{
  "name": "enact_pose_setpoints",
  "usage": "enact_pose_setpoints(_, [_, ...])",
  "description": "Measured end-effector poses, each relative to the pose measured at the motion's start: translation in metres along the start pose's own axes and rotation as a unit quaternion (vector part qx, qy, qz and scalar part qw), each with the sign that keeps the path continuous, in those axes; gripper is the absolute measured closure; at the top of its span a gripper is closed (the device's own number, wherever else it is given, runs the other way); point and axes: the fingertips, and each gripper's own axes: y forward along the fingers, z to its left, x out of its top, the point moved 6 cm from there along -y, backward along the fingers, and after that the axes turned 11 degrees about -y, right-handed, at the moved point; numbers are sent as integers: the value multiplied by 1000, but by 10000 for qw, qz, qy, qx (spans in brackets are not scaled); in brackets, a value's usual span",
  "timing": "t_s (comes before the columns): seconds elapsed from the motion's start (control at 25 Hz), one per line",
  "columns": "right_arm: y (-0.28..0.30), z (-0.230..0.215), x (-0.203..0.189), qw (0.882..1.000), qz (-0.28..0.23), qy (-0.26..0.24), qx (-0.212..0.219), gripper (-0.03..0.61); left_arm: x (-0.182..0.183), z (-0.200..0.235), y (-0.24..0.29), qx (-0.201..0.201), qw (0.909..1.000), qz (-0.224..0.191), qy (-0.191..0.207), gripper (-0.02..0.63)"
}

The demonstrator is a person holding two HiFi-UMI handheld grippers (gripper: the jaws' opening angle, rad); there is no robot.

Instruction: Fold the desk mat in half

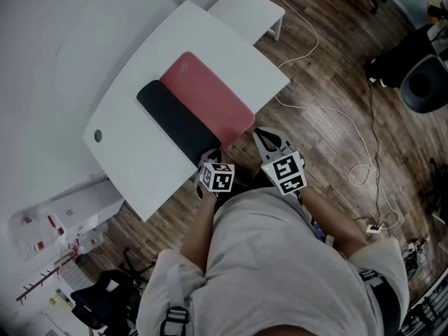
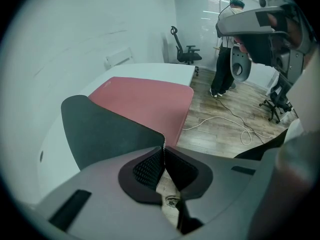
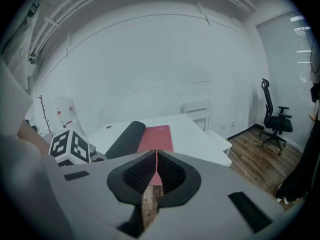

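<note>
Left gripper (image 2: 163,153) and right gripper (image 3: 156,168) clamp thin mat (image 1: 206,100) edge, frame centre (red face, black underside curled).

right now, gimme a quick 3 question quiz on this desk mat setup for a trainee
1. True or false: the desk mat lies fully flat on the table, red face up all over.
2. What is the left tool shut on? A) a floor cable B) the desk mat's edge C) nothing
3. Fill in: the right tool pinches the part of the desk mat whose colour is ____.

Key: 1 false, since one long strip is turned over and shows its black underside; 2 B; 3 red.
</note>
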Motion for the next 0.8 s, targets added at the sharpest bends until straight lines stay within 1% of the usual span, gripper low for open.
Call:
enact_pose_setpoints(0.28, [-2, -10, 0, 10000, -21, 2, -10, 537, 5, -3, 4, 7, 10000, 37, 6, 586])
enact_pose_setpoints(0.44, [-5, -17, -2, 10000, -23, 2, 6, 537, 9, -4, 5, -18, 9999, 57, -135, 586])
enact_pose_setpoints(0.8, [-14, -29, -8, 9999, -49, -13, 121, 537, 14, -12, 7, 260, 9995, -19, -155, 586])
